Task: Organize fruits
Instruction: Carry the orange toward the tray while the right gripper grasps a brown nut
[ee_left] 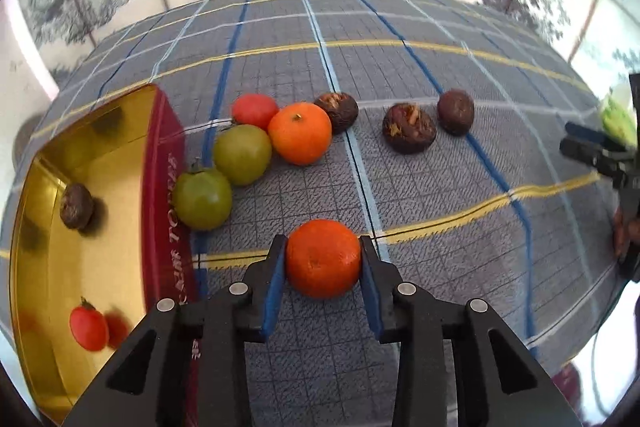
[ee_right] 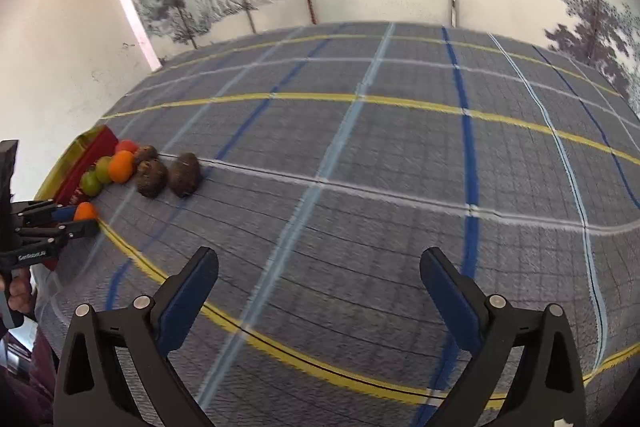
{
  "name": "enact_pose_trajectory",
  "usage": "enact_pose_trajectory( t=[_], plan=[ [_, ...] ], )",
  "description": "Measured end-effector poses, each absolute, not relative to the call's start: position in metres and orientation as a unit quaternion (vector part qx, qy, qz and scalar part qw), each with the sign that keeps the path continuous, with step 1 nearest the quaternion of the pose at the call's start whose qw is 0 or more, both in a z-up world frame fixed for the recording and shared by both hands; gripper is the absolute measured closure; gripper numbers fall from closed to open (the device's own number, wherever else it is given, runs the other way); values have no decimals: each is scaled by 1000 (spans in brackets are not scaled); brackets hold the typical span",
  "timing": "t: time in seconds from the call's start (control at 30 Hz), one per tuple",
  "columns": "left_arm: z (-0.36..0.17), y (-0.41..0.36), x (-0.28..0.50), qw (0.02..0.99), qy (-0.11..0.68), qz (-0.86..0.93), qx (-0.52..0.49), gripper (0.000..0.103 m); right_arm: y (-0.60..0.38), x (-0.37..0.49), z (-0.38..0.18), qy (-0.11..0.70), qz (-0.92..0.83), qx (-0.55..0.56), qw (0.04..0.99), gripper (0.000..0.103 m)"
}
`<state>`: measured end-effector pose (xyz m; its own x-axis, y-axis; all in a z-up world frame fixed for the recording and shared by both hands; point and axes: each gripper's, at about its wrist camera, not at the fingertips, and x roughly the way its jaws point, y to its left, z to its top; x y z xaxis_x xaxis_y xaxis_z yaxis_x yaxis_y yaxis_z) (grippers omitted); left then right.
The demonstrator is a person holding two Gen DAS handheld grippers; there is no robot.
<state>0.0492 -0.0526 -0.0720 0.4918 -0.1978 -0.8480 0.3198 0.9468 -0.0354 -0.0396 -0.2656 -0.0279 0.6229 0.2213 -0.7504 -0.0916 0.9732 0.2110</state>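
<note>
Orange tangerine [ee_left: 323, 258] round, dimple facing camera; tongs [ee_left: 323, 259] clamped.

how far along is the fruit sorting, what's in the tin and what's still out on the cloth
Early. Done: the gold tin holds one brown fruit and one red tomato. In hand: the left tool is shut on an orange. Left on the cloth: another orange, two green tomatoes, a red one, three brown fruits. The right tool is open, empty.
</note>
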Motion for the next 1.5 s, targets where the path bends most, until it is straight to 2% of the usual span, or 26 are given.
enact_pose_trajectory(
  t=[0.07,0.23,0.3,0.57,0.63,0.67,0.8,1.03,1.5],
  plan=[
    [-59,-51,42,870,467,-149,57,68,-253,-37,-20,416,131,83,896,12],
    [-22,-42,19,886,435,-159,33,68,-195,-7,-10,412,197,-1,890,24],
    [-12,-36,11,889,429,-156,27,68,-178,7,-17,424,208,-31,881,36],
    [12,-4,-14,901,412,-134,11,67,-151,42,-40,447,219,-100,861,50],
    [15,2,-17,905,406,-127,8,68,-151,45,-41,449,224,-99,859,60],
    [16,7,-19,907,403,-123,5,67,-150,47,-40,451,228,-94,858,72],
    [16,34,-24,913,398,-88,-9,68,-157,39,-37,454,211,-63,863,72],
    [3,85,-15,913,405,-38,-24,67,-171,-21,-5,410,204,2,889,72],
    [-20,123,10,913,409,-6,-4,67,-143,-73,49,364,224,7,904,71]
  ],
)
